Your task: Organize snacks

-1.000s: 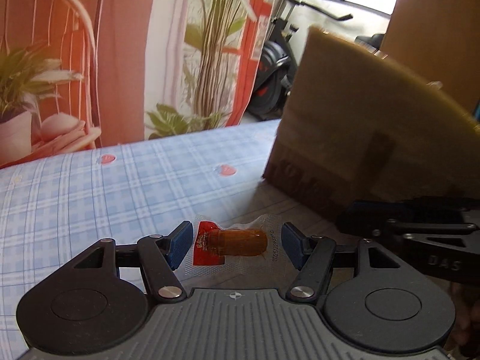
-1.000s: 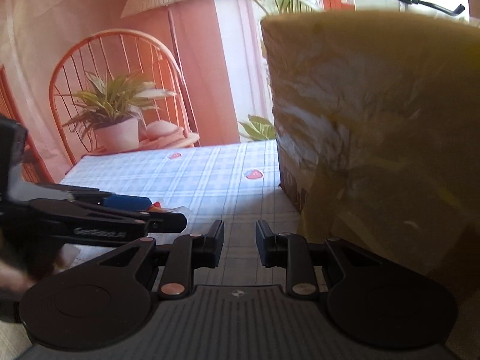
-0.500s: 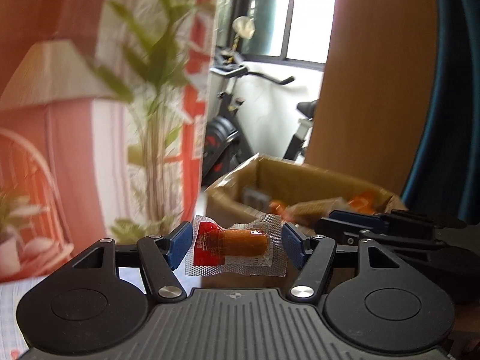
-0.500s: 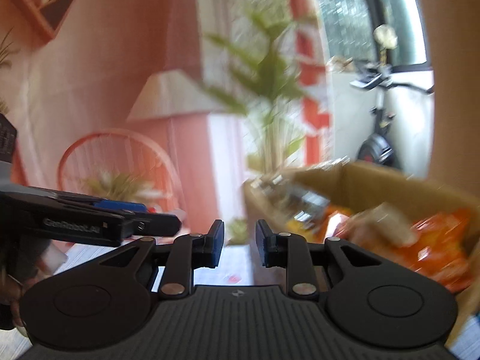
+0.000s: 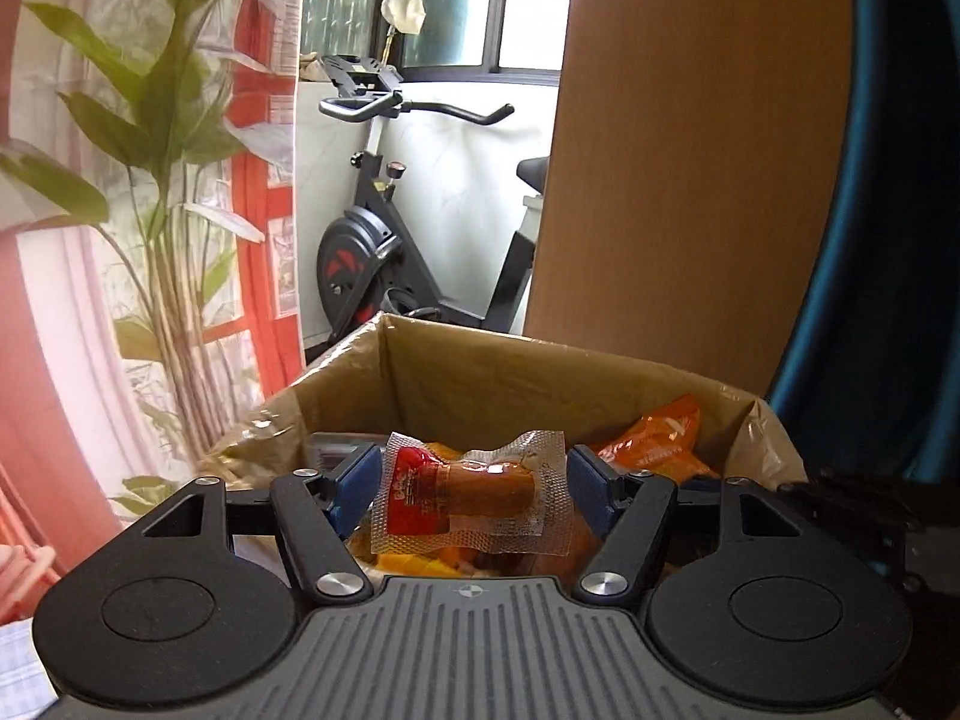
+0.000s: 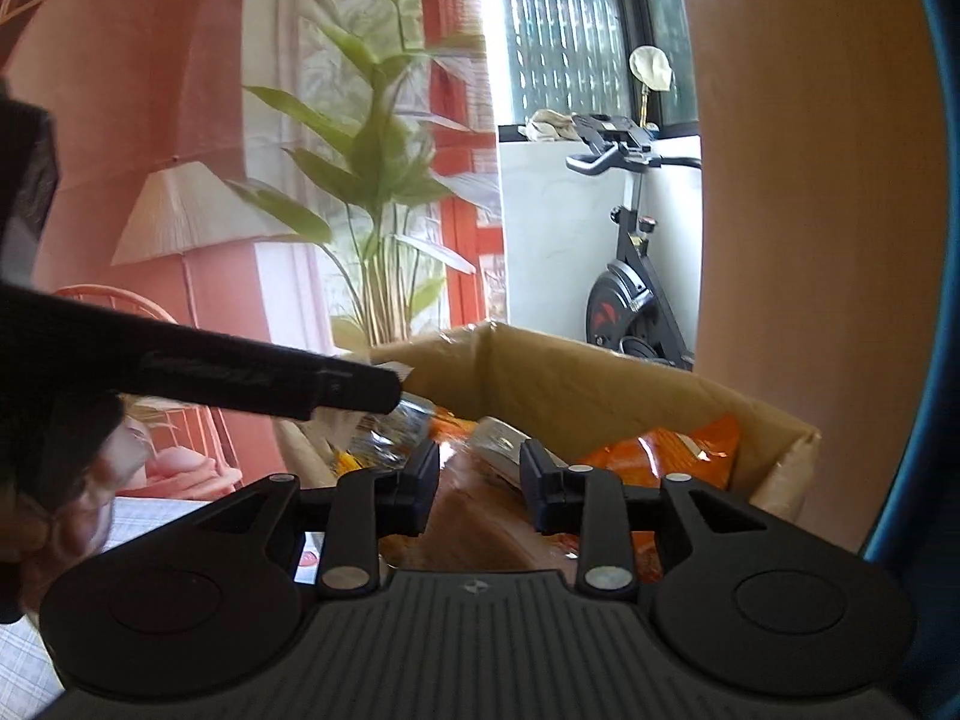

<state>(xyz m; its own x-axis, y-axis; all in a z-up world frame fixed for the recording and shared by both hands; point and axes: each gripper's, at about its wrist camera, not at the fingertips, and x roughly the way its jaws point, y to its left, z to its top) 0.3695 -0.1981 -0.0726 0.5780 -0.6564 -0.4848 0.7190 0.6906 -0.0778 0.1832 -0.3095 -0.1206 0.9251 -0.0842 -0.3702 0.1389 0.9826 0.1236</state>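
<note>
1. The step in hand, as I judge it, is to put the clear vacuum-sealed packet with a brown sausage and a red label [image 5: 471, 495] into the open brown cardboard box [image 5: 540, 384], where other snacks already lie.

2. To do it well, the packet should be carried further over the near rim, until it is above the middle of the box, and then lowered close to the pile before it is let go. If it is released too near the rim, the light packet may slide out onto the checked worktop [image 6: 147, 516].

3. The left gripper [image 5: 471, 489] has its blue-padded jaws set moderately wide, and the packet sits between them, held by its plastic edges. The packet hangs just above the orange crisp bags [image 5: 654, 441] in the box.

4. The right gripper [image 6: 477, 489] holds nothing. Its black jaws stand narrowly apart, with a small gap, and they hover over the near part of the box without touching the snacks, as far as I can tell.

5. The right gripper is just beside the left one, so it should stay out of the way during the drop.
</note>
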